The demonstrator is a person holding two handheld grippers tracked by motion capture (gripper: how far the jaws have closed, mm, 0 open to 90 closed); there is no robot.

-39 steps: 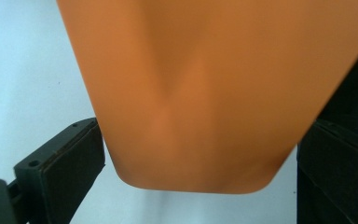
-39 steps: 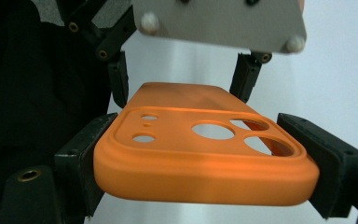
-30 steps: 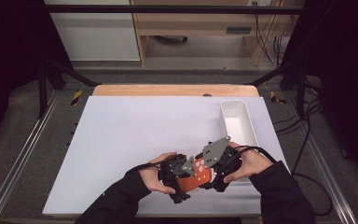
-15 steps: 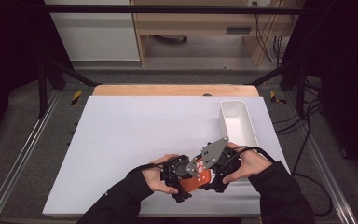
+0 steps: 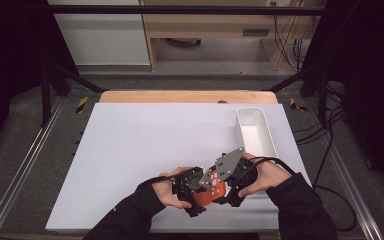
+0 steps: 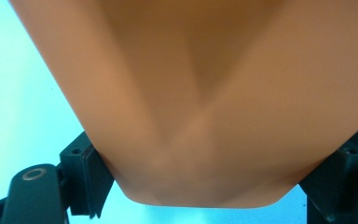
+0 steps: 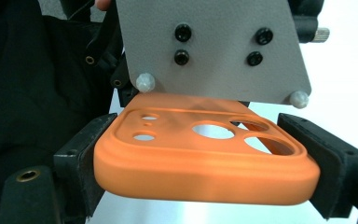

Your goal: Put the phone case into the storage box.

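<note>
The orange phone case [image 7: 205, 163] sits clamped between both tongs' jaws.

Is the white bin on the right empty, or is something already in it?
Empty as far as visible: the white bin shows only bare white inside in the high view; its near end is hidden behind the right gripper.

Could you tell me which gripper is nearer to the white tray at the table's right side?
Right. The right gripper sits just below the white tray's near end, its jaws shut on the orange phone case; the left gripper is farther left, beyond the case.
</note>
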